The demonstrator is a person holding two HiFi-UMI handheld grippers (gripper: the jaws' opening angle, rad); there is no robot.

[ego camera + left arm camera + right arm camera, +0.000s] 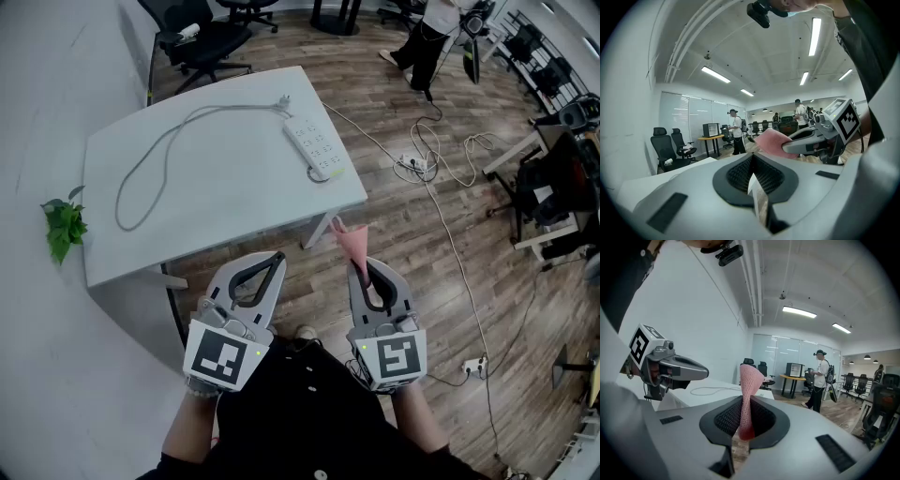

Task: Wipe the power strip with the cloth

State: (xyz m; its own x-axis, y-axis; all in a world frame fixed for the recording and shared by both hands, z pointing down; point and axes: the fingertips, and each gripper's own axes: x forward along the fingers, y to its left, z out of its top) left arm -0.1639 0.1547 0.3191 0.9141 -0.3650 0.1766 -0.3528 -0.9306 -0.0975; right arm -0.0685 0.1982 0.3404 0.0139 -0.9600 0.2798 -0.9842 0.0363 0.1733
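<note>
Cloth (749, 380): pink, thin, limp. It is pinched by its lower end between the clamped jaws of the right gripper (359, 265), and the rest stands up past the tips in a twisted cone. It is light and soft and probably buckles under a poke. My guess is it needs pressing flat on the strip, not dabbing with the free tip. The hold near one end looks adequate.

Power strip (314, 146): white rigid plastic, lying flat along the right edge of the table (216, 206), one end close to the near right corner, well apart from both grippers. Its cable (234, 107) loops leftward across the top. It looks light and likely to skate on the smooth surface when rubbed. It is best pinned at an end, clear of the sockets being wiped, which is probably a job for the left gripper (272, 261). That gripper's jaws are pressed together with nothing between them.

Views:
- **Head view:** it alone shows the strip, the whole cable loop, the plant (63, 228) left of the table, and both grippers held close to the person's body, short of the table.
- **Right gripper view:** it alone shows how deep the cloth sits between the pads.
- **Left gripper view:** it shows the cloth side-on in the other gripper, plus its own closed, empty jaws.
- Neither gripper view shows the strip.
</note>
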